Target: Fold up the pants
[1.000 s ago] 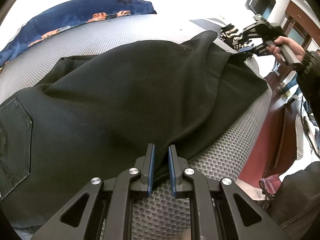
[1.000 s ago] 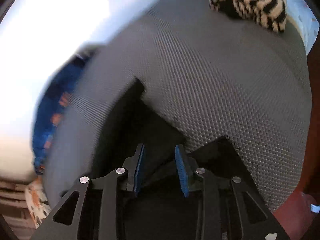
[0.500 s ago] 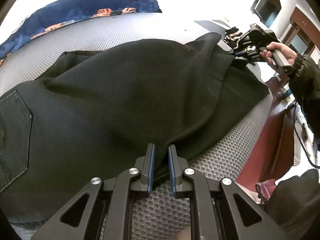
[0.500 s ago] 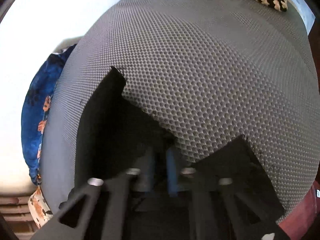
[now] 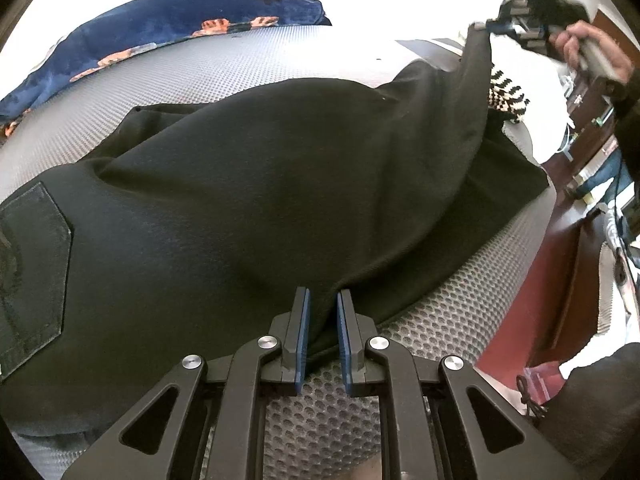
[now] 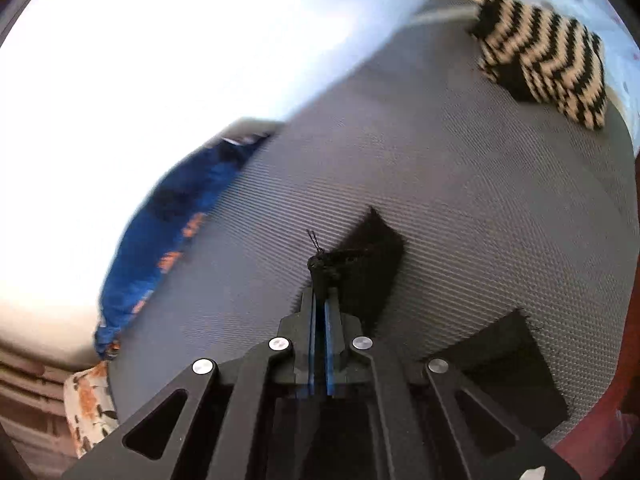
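Grey honeycomb-mesh bedding [image 5: 248, 68] covered the work surface, with bright window glare washing out everything behind it. Black pants [image 5: 256, 200] lay spread across most of this mesh, a stitched back pocket [image 5: 34, 272] showing at the left edge of the left wrist view. Beyond the pants, a dark blue floral quilt [image 5: 168, 28] was bunched along the far side, and a black-and-cream zigzag knit [image 6: 548, 68] sat near the far right corner of the mesh.

At the near edge, the left gripper [image 5: 322, 328] pinched a fold of the pants' hem side, its blue pads [image 5: 304, 332] close together with the dark cloth running down between them. From there the fabric rose in a long taut ridge toward the upper right of that view.

At the top of that ridge, the right gripper [image 6: 320, 312] held a corner of the pants lifted off the mesh, gripped in a person's hand [image 5: 588, 46]. Its jaws had just been closing and stood pressed almost together on a small bunch of black cloth, with a frayed thread sticking up above the tips. Below it in the right wrist view, one dark flap of the pants [image 6: 372, 264] hung just beside the fingers, and another lay flat on the mesh at lower right. Reddish-brown wood furniture [image 5: 560, 280] stood past the right edge of the bedding.
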The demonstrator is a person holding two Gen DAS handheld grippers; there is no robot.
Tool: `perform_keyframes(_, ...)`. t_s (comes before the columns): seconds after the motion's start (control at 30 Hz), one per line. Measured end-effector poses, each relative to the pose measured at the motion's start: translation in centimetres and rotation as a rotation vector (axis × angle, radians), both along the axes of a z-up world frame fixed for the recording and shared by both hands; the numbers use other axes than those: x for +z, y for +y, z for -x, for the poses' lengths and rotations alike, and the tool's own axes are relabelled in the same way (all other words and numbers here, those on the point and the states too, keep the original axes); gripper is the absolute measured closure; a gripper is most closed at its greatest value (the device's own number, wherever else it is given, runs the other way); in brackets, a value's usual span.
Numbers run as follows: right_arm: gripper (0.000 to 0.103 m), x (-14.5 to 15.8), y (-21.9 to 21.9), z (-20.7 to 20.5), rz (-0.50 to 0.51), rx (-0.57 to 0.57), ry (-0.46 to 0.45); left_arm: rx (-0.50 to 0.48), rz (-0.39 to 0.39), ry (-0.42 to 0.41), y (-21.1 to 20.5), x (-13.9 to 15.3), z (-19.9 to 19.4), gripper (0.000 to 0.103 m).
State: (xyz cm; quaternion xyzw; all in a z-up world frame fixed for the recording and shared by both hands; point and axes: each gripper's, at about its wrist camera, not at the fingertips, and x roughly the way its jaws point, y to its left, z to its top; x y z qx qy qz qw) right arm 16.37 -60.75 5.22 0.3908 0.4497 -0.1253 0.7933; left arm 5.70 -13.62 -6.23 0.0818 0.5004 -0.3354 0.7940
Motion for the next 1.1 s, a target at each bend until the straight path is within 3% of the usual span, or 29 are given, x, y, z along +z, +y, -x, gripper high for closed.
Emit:
perform_keyframes(0.17,0.100,4.7,1.6,0.9,0.051,0.034,-0.089,-0.003,0.000,-0.012,0.0,0.1,0.3,0.089)
perform_keyframes(0.37,0.100,6.0,0.9,6.2,0.081,-0.009,-0.111,-0.023,-0.003,-0.033,0.3,0.4,0.7,0.090)
perform_keyframes(0.5,0.100,3.6,-0.5,10.8,0.085,-0.083,-0.058,-0.036,0.000,-0.029,0.6,0.4,0.7,0.090)
perform_keyframes(0.63,0.100,-2.1,-2.5,15.2,0.032,-0.203,0.054,-0.044,-0.001,-0.036,0.6,0.4,0.7,0.090)
perform_keyframes(0.77,0.100,-8.1,-4.0,17.3,-0.028,-0.253,0.171,-0.054,-0.003,-0.031,0.6,0.4,0.7,0.091)
perform_keyframes(0.87,0.100,-10.8,-4.2,18.0,-0.045,-0.269,0.212,-0.061,-0.008,-0.036,0.6,0.6,0.7,0.093)
perform_keyframes(0.97,0.100,-10.3,-4.1,18.1,-0.026,-0.260,0.195,-0.069,-0.013,-0.041,0.6,0.8,0.8,0.095)
perform_keyframes(1.1,0.100,-7.3,-3.6,18.9,0.007,-0.251,0.127,-0.077,0.008,-0.033,1.0,1.6,0.9,0.096)
